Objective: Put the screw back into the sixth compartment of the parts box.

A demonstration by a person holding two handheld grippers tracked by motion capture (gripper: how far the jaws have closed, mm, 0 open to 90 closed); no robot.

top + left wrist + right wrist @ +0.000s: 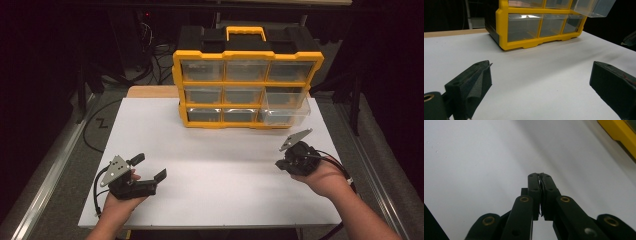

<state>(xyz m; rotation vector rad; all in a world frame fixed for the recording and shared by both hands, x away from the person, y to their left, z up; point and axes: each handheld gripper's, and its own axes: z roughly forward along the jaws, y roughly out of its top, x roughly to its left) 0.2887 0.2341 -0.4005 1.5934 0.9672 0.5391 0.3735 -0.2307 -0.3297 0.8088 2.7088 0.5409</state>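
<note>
Drawer [286, 106] pulled out | right gripper [281, 165] near (jaws pressed together)

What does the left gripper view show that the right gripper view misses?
Left gripper view alone: the left hand-held gripper with jaws wide apart and nothing between them, the organizer's clear drawers, and one drawer pulled out at upper right. Right gripper view alone: the right hand-held gripper with pads pressed together, holding nothing. Both share the white table and the yellow organizer frame.
</note>
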